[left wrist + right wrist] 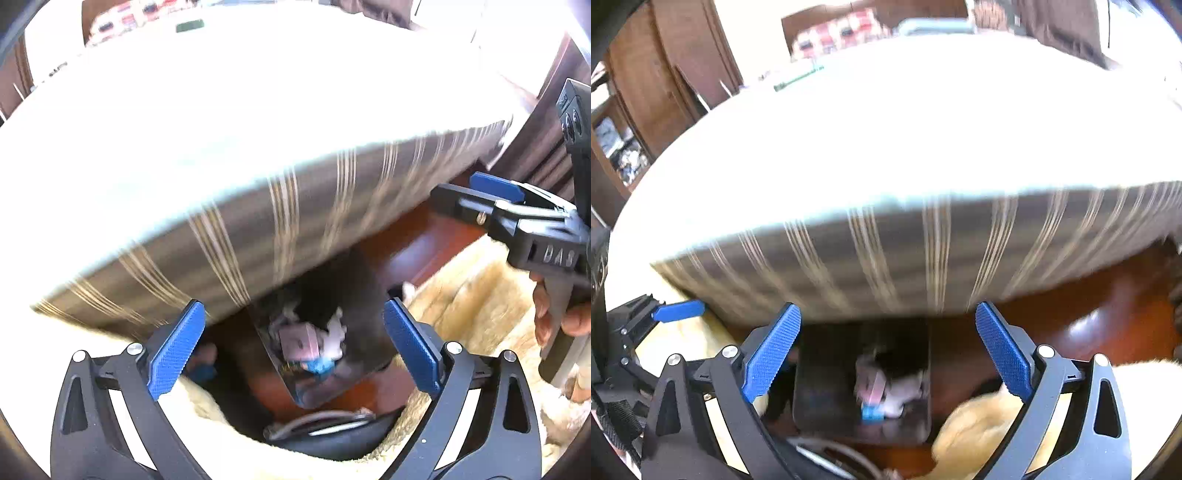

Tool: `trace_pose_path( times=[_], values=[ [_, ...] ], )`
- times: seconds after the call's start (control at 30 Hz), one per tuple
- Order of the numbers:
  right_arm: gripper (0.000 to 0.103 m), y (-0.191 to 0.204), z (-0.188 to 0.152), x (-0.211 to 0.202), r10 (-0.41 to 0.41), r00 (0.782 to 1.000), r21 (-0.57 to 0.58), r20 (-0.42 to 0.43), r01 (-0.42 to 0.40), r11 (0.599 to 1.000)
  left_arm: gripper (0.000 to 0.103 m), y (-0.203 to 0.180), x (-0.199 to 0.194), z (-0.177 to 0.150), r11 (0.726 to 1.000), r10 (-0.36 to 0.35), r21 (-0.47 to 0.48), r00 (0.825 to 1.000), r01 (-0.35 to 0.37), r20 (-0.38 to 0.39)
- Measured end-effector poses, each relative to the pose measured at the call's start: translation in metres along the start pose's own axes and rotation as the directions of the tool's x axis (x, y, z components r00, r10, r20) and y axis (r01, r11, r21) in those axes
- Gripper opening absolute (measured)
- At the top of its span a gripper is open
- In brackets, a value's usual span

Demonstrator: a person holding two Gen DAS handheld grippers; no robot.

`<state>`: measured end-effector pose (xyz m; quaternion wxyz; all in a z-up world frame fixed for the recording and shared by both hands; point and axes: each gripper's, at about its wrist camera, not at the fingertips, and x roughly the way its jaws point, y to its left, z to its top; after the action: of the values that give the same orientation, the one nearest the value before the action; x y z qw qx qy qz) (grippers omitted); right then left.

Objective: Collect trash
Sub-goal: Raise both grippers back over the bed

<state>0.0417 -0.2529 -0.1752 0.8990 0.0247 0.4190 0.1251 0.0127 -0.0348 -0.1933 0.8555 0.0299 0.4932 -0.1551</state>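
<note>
A dark trash bin (364,295) stands on the red-brown floor under the table edge, also in the right wrist view (827,373). Inside lie crumpled white paper (334,328), a pink packet (297,341) and a blue scrap (319,366); they also show in the right wrist view, the pink packet (871,387) above the blue scrap (872,411). My left gripper (293,350) is open and empty above the bin. My right gripper (888,350) is open and empty above the bin too; it shows in the left wrist view (476,195) at the right.
A table with a white top and striped cloth skirt (280,221) overhangs the bin, also in the right wrist view (923,251). Cream fluffy fabric (476,306) lies right of the bin. A wooden cabinet (657,74) stands far left. Images are motion-blurred.
</note>
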Motion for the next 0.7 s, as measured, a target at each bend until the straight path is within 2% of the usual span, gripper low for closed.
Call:
trace_pose_path(
  times=[0.13, 0.3, 0.43, 0.5, 0.6, 0.7],
  values=[
    [0.099, 0.006, 0.037, -0.027, -0.017, 0.993, -0.044, 0.113, 0.022, 0.999, 0.095, 0.008, -0.036, 0.022, 1.0, 0.018, 0.011, 0.995, -0.019, 0.099],
    [0.099, 0.009, 0.081, -0.029, -0.009, 0.987, -0.065, 0.158, 0.02, 0.998, 0.095, 0.022, -0.061, 0.059, 0.997, 0.074, 0.014, 0.979, -0.079, 0.191],
    [0.099, 0.004, 0.112, -0.01, 0.023, 0.988, -0.031, 0.153, -0.019, 0.999, 0.095, 0.045, -0.056, 0.094, 0.996, 0.086, -0.024, 0.977, -0.083, 0.195],
    [0.099, 0.0, 0.125, -0.002, 0.031, 0.988, -0.004, 0.153, -0.031, 1.0, 0.095, 0.06, -0.05, 0.112, 0.993, 0.117, -0.05, 0.976, -0.11, 0.186],
    [0.099, -0.001, 0.143, 0.022, 0.002, 0.99, 0.028, 0.141, -0.006, 1.0, 0.095, 0.079, -0.039, 0.135, 0.985, 0.167, -0.073, 0.969, -0.156, 0.182],
    [0.099, -0.002, 0.15, 0.049, -0.023, 0.992, 0.05, 0.124, 0.017, 0.999, 0.095, 0.096, -0.026, 0.156, 0.982, 0.176, -0.093, 0.969, -0.162, 0.172]
  ],
)
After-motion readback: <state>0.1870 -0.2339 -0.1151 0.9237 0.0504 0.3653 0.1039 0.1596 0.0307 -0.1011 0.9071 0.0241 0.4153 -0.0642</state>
